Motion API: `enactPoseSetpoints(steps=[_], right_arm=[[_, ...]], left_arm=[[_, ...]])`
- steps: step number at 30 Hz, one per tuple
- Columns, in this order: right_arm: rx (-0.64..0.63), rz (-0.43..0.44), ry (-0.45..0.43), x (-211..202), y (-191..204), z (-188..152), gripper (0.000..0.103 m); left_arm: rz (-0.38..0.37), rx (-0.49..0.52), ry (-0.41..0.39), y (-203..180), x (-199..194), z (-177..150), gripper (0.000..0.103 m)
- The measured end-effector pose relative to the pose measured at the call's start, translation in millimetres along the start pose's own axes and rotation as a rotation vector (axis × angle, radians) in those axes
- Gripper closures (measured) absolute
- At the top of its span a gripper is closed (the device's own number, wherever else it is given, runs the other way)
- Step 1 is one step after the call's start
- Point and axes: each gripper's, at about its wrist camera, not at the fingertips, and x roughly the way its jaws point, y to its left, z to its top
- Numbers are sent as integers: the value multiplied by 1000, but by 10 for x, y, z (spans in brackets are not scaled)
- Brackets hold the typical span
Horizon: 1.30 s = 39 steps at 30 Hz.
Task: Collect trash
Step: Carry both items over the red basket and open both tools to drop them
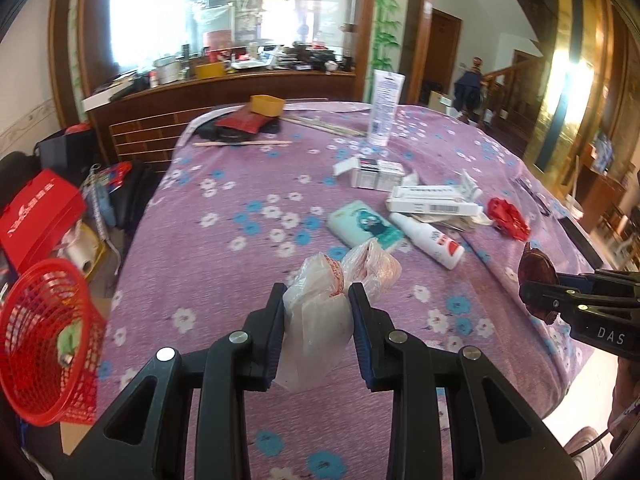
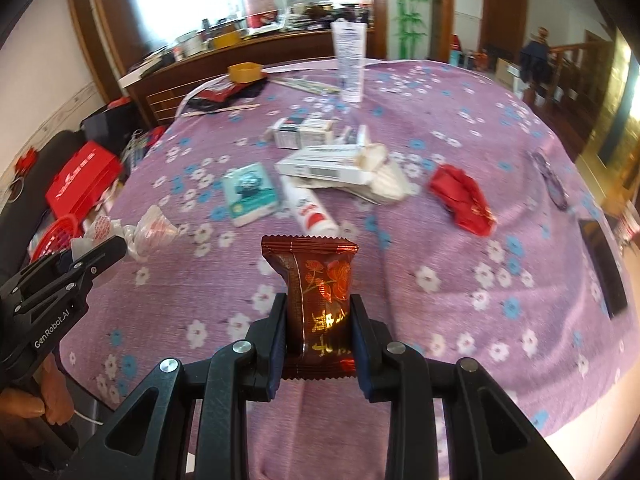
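Above a floral-clothed tabletop (image 1: 240, 208), the left gripper (image 1: 316, 300) has its jaws clamped on a crumpled plastic bag (image 1: 320, 320); the right gripper (image 2: 318, 308) pinches a dark red snack wrapper (image 2: 316, 292) upright between its jaws, red basket (image 1: 44, 340) nearby.

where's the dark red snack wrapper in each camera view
Left wrist: the wrapper sits at the far right edge, gripped by the right tool.
Right wrist: the wrapper is bottom centre, upright between the pads of the right tool.
Shared landmark: the white spray bottle lying beside the teal tissue pack.
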Motion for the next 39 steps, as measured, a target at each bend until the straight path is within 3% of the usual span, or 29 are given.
enactPoseSetpoints(steps=[12,26,32,39], right_arm=[[-175,134,19,185,723,220,72],[-412,397,65,378,2268,549,71],[-461,510,96,498,2950,698,71],[-454,588,141,731,3489,843,69]], left_arm=[[132,-140,-62,654,-407,-69,73],[397,-399,-99,2009,-1021,-382,73],[452,-483,-70,2462,-1089,-543,73],[484,-495,-75,2650,-1084,-501,70]])
